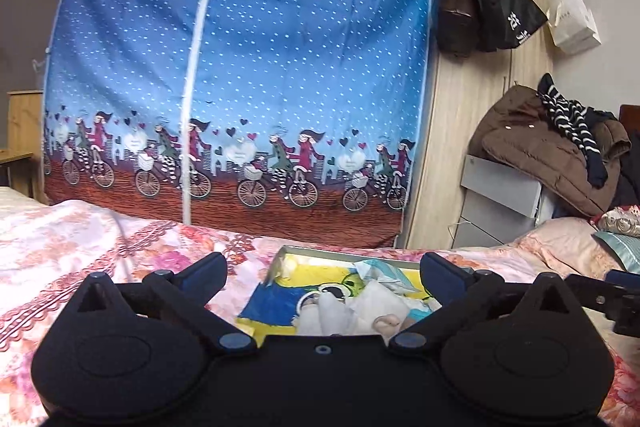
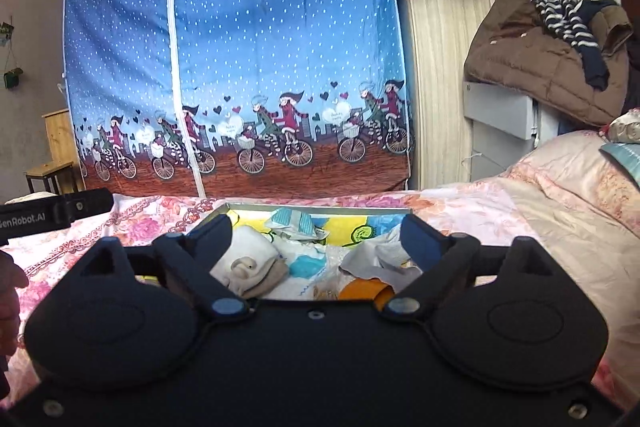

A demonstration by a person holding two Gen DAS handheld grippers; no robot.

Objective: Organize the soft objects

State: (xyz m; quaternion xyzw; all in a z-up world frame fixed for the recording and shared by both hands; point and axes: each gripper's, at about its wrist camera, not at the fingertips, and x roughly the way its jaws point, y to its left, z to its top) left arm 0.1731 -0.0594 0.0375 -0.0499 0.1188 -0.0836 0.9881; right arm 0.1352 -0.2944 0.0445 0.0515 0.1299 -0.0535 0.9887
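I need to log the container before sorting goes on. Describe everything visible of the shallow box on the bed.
The shallow box lies flat and open on the floral bedspread, in front of the blue fabric wardrobe. Its thin rim looks like pale card; the inside shows a yellow and blue cartoon print. In it are small soft things: white and grey cloth pieces, a light-blue striped piece, something orange. No gripper touches it.

1. "enRobot.AI", white letters, first letters cut off at the frame edge, on the black gripper body at the far left of the right wrist view.
2. Large white characters, not legible, on the black bag hanging on the wardrobe door, upper right.
3. Small writing inside the white hearts on the blue cloth wardrobe, too small to read.
4. Faint print on the white paper bag, far right, too small to read.
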